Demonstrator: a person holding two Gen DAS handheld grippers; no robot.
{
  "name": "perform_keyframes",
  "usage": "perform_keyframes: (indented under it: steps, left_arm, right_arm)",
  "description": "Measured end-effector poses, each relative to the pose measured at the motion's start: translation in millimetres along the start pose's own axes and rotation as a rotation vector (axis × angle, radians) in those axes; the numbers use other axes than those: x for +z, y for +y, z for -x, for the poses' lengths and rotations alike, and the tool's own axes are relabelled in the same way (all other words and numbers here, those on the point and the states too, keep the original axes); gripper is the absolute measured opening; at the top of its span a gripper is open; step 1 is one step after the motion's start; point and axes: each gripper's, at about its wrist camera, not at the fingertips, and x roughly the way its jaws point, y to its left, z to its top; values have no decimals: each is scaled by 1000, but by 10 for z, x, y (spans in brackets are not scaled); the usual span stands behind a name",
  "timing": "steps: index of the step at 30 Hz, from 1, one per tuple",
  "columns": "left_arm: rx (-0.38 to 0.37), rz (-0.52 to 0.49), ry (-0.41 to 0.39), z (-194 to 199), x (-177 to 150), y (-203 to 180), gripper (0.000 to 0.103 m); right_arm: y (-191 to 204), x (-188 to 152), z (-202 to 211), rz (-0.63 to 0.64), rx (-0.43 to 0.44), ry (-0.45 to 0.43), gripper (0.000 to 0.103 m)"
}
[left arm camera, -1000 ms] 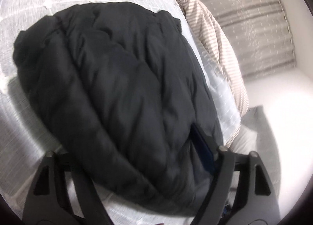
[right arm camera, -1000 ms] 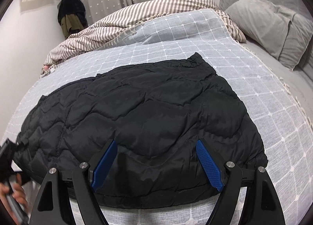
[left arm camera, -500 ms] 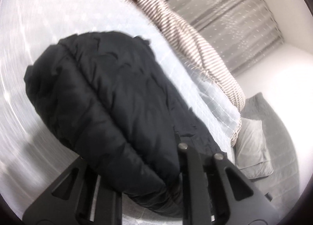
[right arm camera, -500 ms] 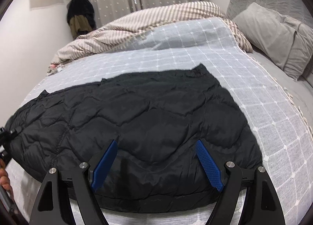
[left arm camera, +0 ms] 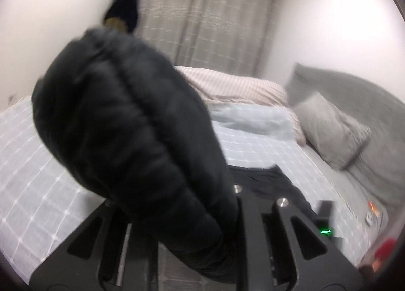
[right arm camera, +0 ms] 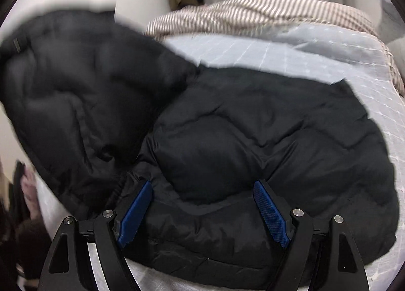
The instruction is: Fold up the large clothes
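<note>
The left tool (left arm camera: 227, 230) is now gripping one end of the black puffer jacket (right arm camera: 265, 139), its jaws having closed on the padded fabric within the last second; a second ago they were standing wide around that edge, with the jacket flat on the bed (right arm camera: 291, 53). That end is now lifting clear of the checked bedspread (left arm camera: 38, 184) and bulging in front of the left camera, while the rest is lying on the bed. The right tool (right arm camera: 202, 212) is staying open, hovering over the near hem, gripping nothing. Judgement: the first fold is starting, lifted end going over the flat part.
</note>
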Motion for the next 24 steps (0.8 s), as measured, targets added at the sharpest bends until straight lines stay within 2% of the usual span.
perform_keyframes:
  steps: [3,6,9,13,16,19,24]
  left_arm:
    - [-61,-74,8,-76,-1,-245,19]
    - [-120,-118,41,-204,-14,-468,19]
    - [-175,-160,85,-367,-58,-686,20]
    - [-246,-230,156,-544,-170,-995,21]
    - [-290,-307,231,-687,-335,-1219,24]
    - [-348,-374,317,-842,-545,-1440,28]
    - [-445,-496,524,-1108,-1051,-1708,46]
  right_arm:
    - [-66,10,-96,-5,22,38,84]
    - [-284,62,-1,-86,103,44,84]
    - [-659,110,227,-218,139,-7,84]
    - [-1305,64,575,-381,79,-96,84]
    - [-1809,-48,816,-516,14,-151,84]
    - [-2090,-172,959,-609,-6,-187,84]
    - [-2499,-315,1156,-718,0,-248,84]
